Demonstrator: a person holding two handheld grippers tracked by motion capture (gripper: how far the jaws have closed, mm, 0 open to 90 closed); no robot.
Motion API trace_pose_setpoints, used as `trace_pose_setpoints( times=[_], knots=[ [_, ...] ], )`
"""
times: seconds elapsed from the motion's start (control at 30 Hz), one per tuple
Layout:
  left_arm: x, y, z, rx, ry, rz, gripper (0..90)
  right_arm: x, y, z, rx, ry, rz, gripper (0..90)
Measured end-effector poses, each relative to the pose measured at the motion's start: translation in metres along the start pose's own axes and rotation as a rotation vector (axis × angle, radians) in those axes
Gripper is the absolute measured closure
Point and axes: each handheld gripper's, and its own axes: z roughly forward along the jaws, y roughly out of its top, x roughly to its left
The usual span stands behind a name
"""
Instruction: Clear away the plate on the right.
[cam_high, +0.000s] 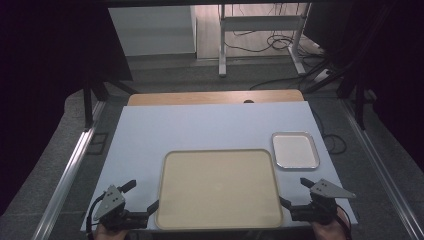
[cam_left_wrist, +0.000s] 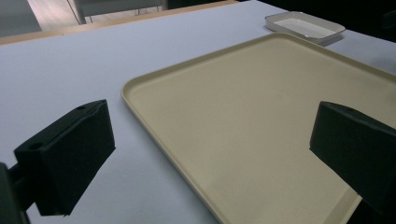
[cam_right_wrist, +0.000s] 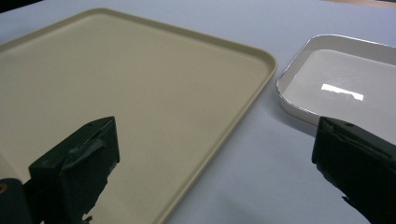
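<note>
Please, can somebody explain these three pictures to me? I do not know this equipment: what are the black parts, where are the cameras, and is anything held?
A person holds a two-jaw tool in each hand: the left gripper and right gripper. One camera looks down from above; one rides on each gripper, so the black blocks there are its own jaws. On the table lie a beige tray and a small white dish. Both grippers are open, one at each side of the tray, holding nothing.
</note>
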Motion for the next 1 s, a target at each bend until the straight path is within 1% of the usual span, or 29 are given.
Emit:
trace_pose_setpoints(
  times=[0.1, 0.13, 0.3, 0.33, 0.43, 0.53, 0.87, 0.97, 1.0],
  knots=[
    [0.000, 0.000, 0.000, 0.002, 0.000, 0.003, 0.0, -0.004, 0.001, 0.002, 0.003, 0.001, 0.011, 0.5],
    [0.000, 0.000, 0.001, 0.004, -0.001, 0.004, 0.0, -0.007, 0.002, 0.005, 0.014, -0.001, 0.026, 0.5],
    [0.000, 0.001, 0.001, 0.008, 0.004, 0.011, 0.0, -0.012, 0.003, 0.008, 0.030, -0.006, 0.047, 0.5],
    [0.000, 0.001, 0.002, 0.011, 0.004, 0.011, 0.0, -0.015, 0.004, 0.009, 0.036, -0.002, 0.059, 0.5],
    [0.000, 0.001, 0.002, 0.014, 0.008, 0.011, 0.0, -0.017, 0.005, 0.010, 0.040, 0.000, 0.059, 0.6],
    [0.000, 0.001, 0.002, 0.014, 0.007, 0.010, 0.0, -0.020, 0.007, 0.010, 0.041, -0.014, 0.063, 0.5],
    [0.000, 0.001, 0.003, 0.017, 0.003, 0.010, 0.0, -0.028, 0.010, 0.017, 0.042, -0.034, 0.052, 0.0],
    [0.000, 0.001, 0.004, 0.019, 0.002, 0.011, 0.0, -0.031, 0.012, 0.020, 0.029, -0.041, 0.061, 0.0],
    [0.000, 0.001, 0.004, 0.019, 0.002, 0.011, 0.0, -0.034, 0.013, 0.022, 0.020, -0.050, 0.065, 0.0]
  ],
)
